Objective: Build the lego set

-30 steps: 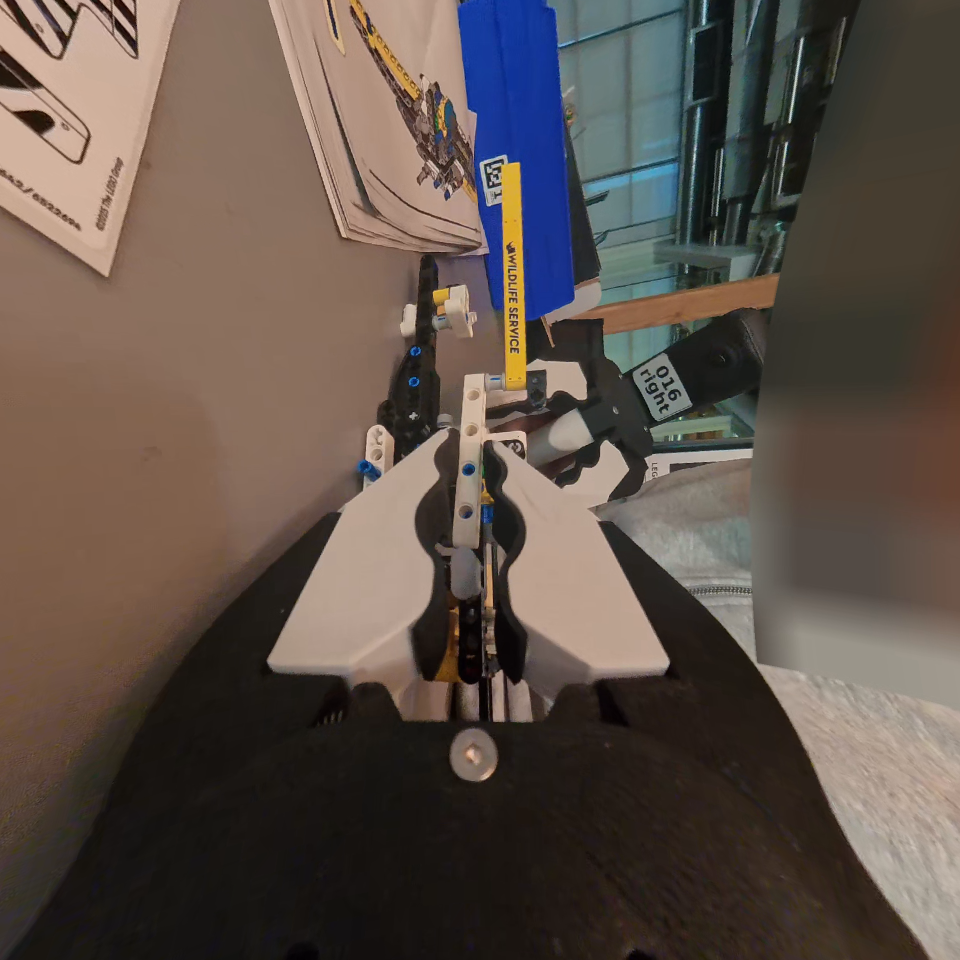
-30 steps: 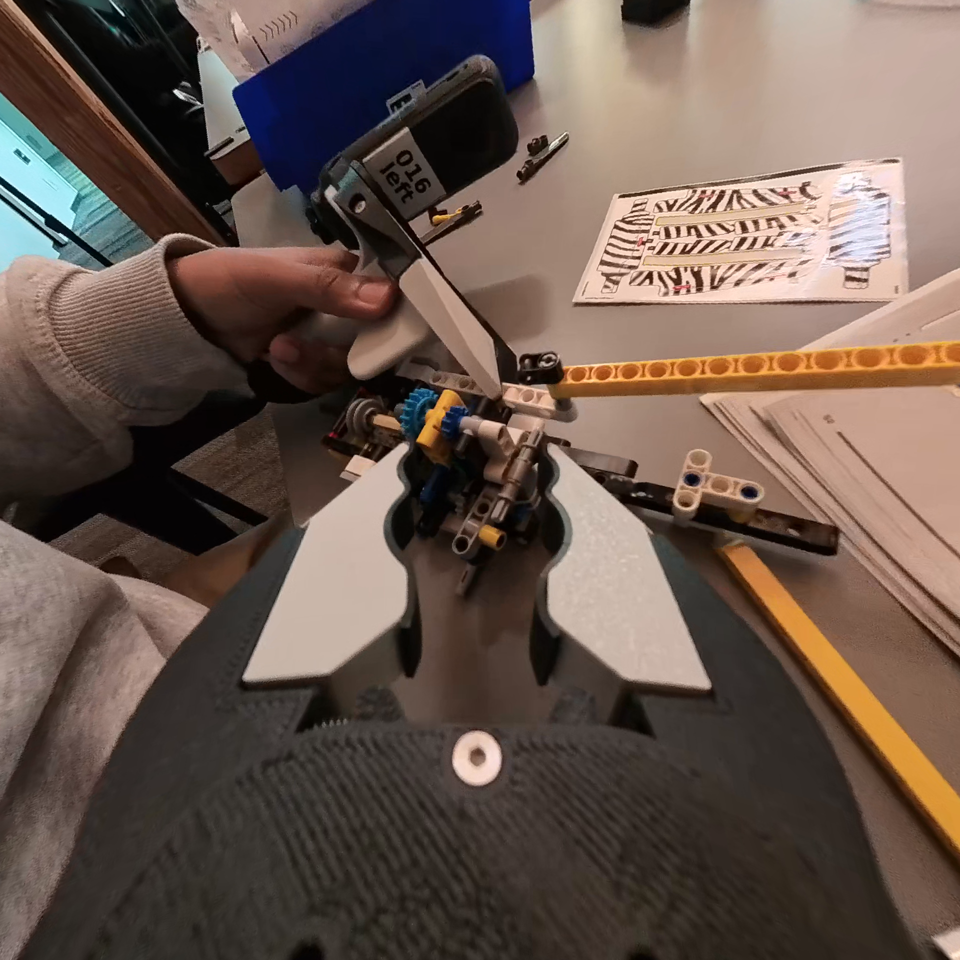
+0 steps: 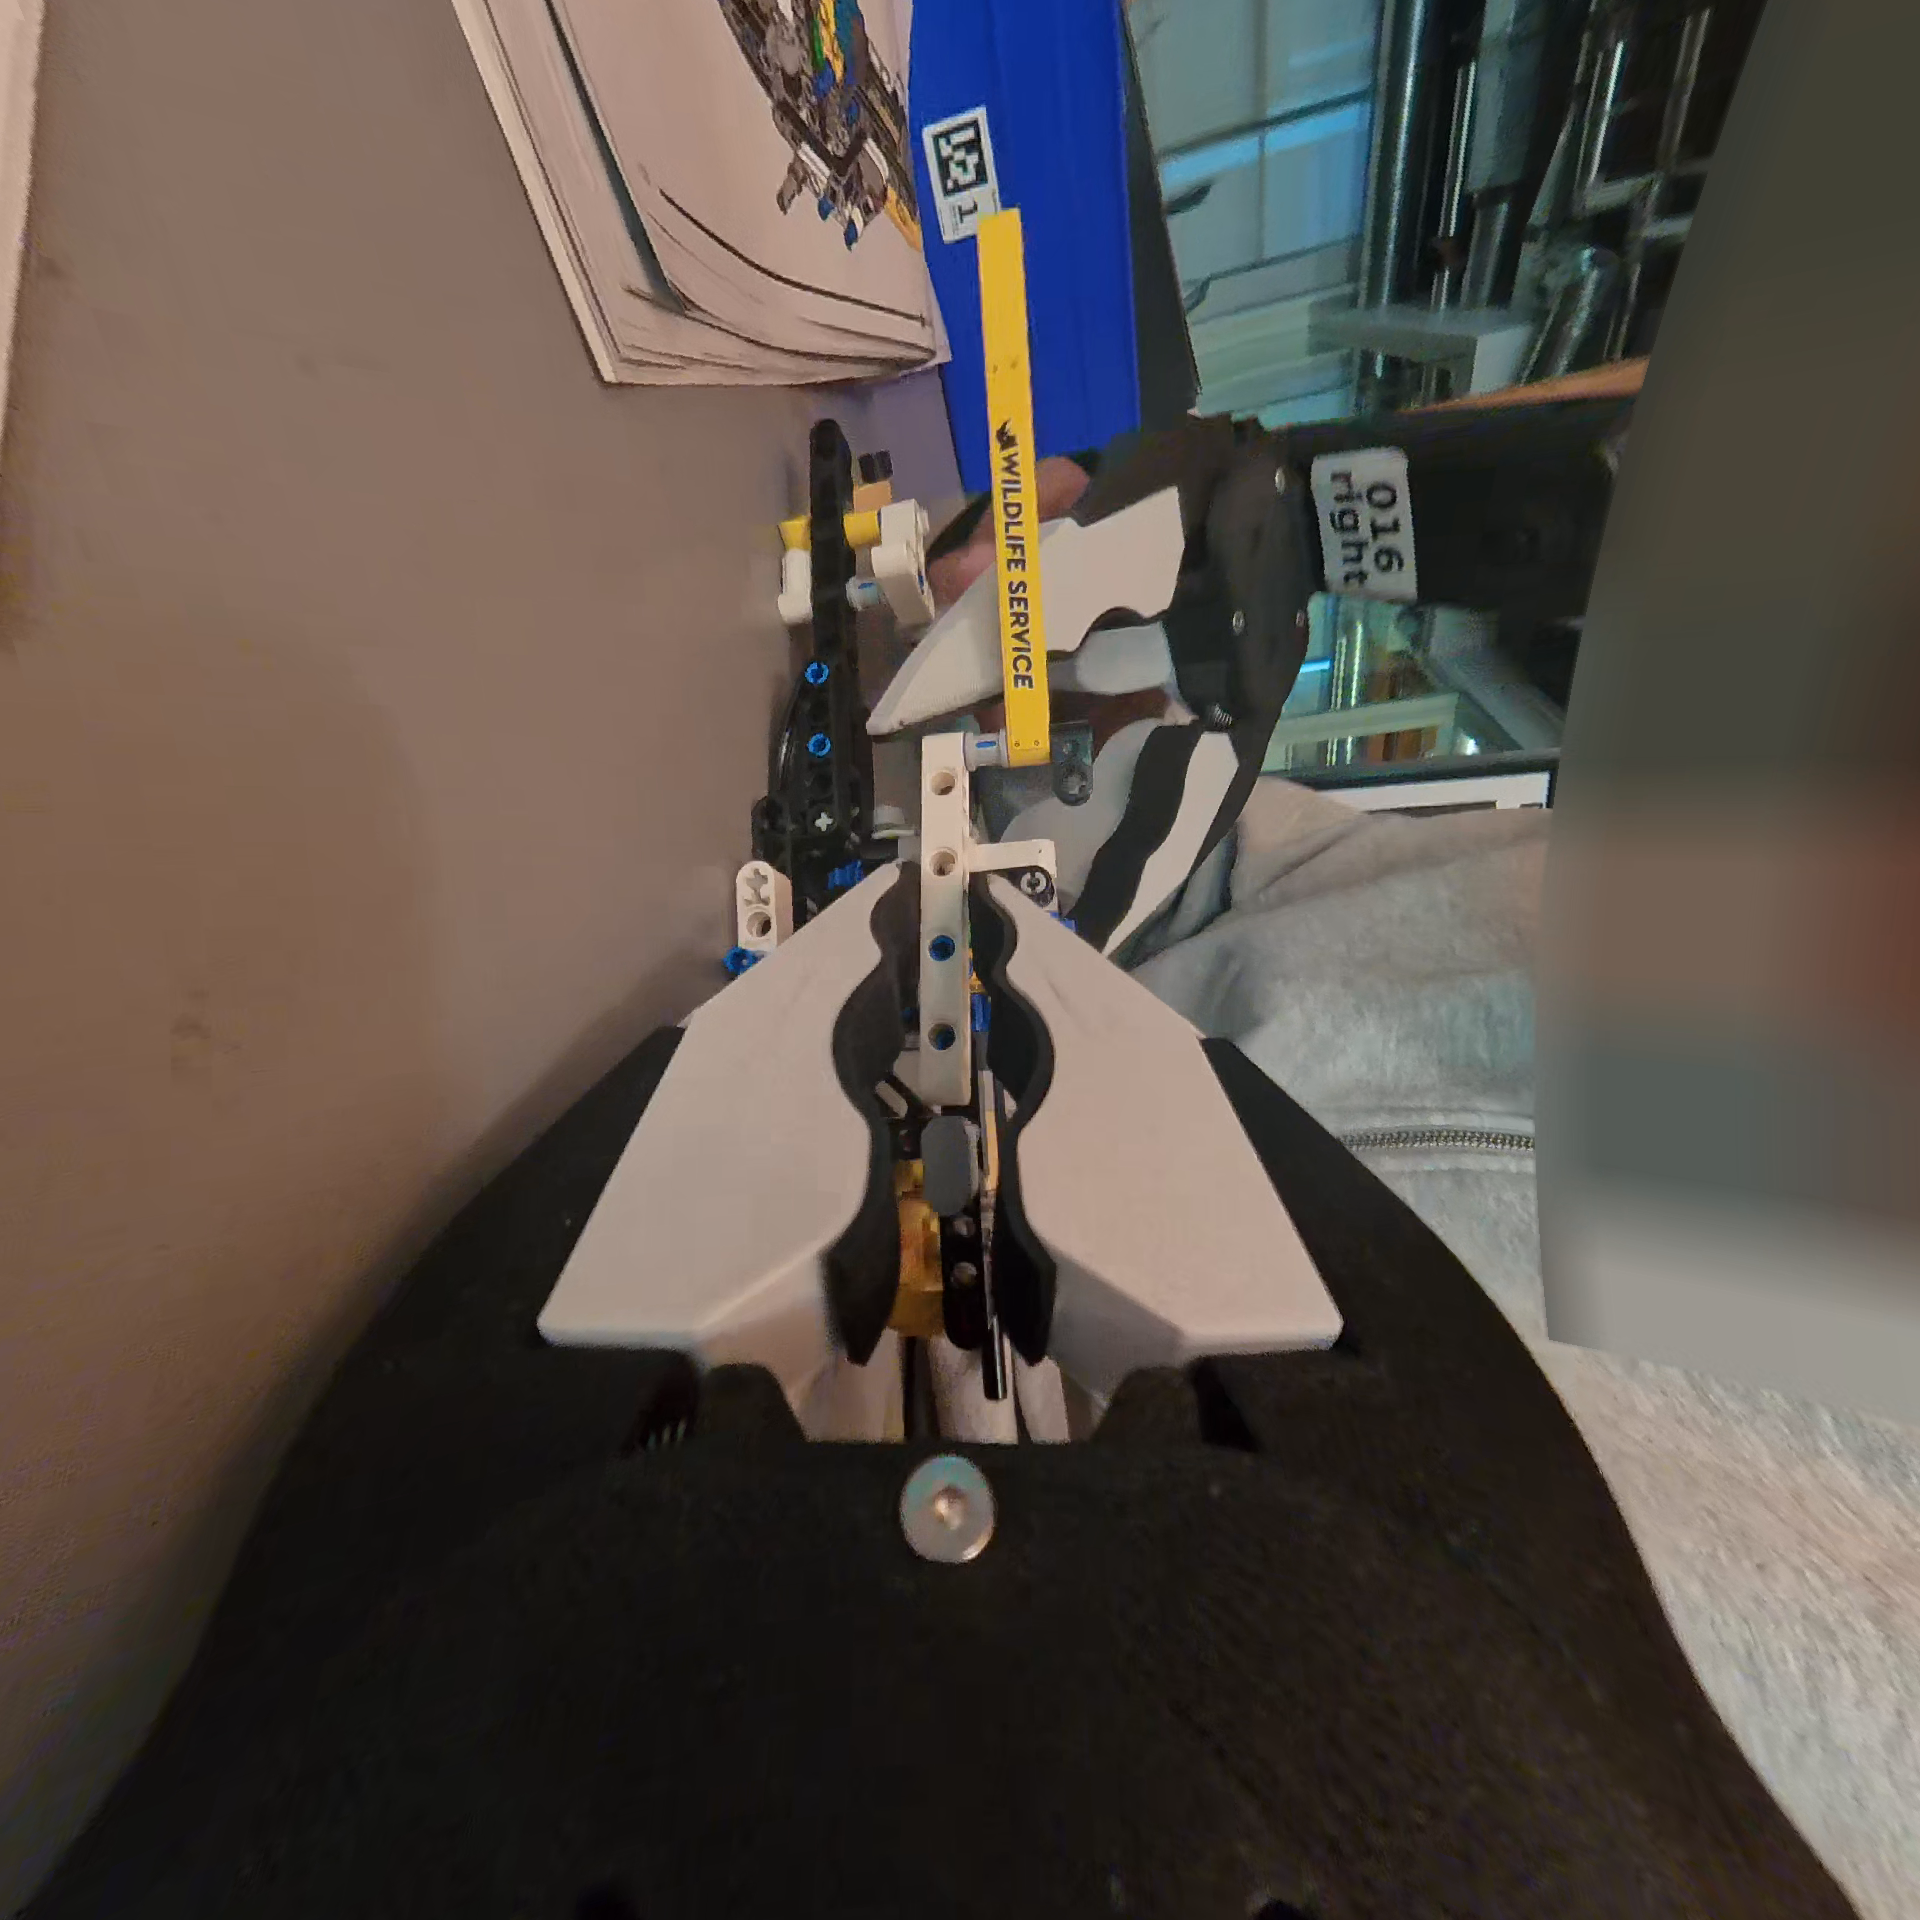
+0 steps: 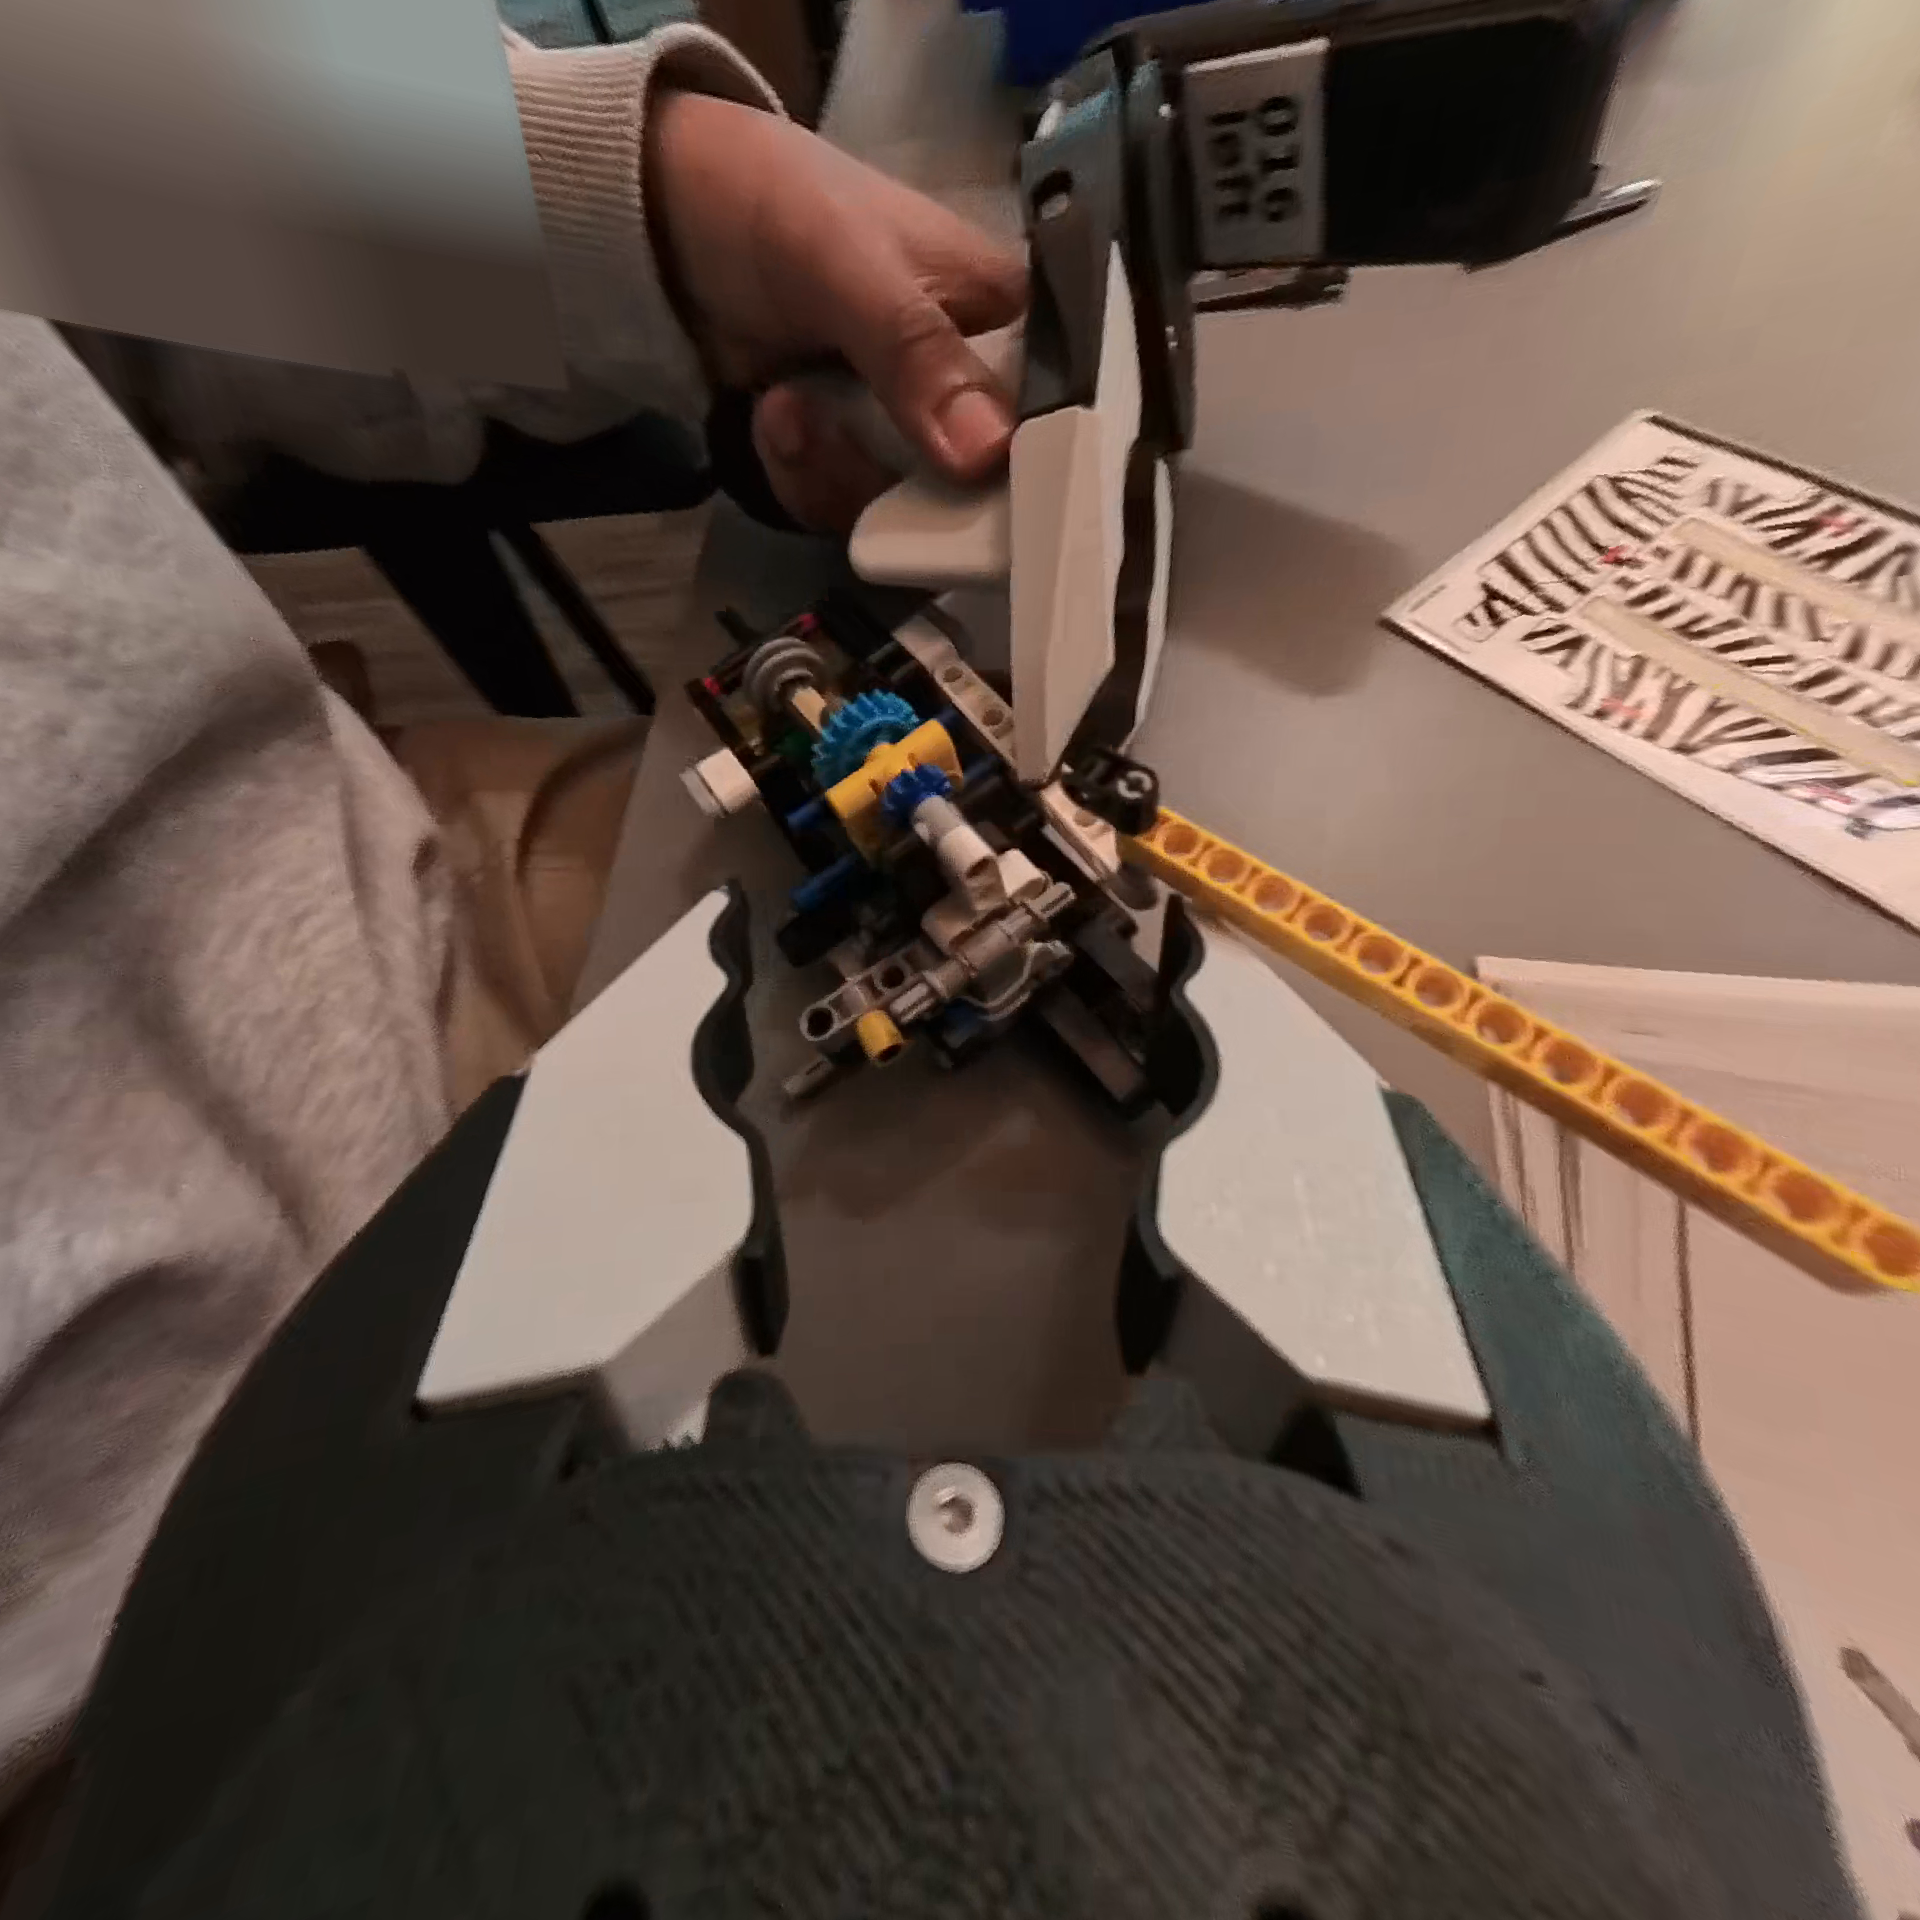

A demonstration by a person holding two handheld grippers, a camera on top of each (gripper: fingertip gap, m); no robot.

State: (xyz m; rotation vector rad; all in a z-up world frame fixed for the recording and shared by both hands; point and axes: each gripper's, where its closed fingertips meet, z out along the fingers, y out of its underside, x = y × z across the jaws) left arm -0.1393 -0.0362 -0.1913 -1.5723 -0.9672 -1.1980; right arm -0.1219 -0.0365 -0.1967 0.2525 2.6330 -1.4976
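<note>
The half-built lego model (image 4: 914, 862) hangs above the grey surface (image 4: 1455, 520), pinched by its white beam (image 3: 943, 914) in the left claw (image 3: 940, 997), probably to steady it for fitting. Its yellow beam (image 4: 1507, 1029) sticks out toward 4 o'clock. The right claw (image 4: 956, 1039) gapes wide and empty around the model's near end. Only the right wrist view shows the gears; only the left shows the loose black piece (image 3: 826, 665) at 11 o'clock.

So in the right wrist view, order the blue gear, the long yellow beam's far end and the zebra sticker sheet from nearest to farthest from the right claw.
1. Blue gear, just ahead of the right claw, on the held assembly.
2. Yellow beam's far end, off to the right.
3. Zebra sticker sheet, upper right on the table, beyond the beam.
</note>
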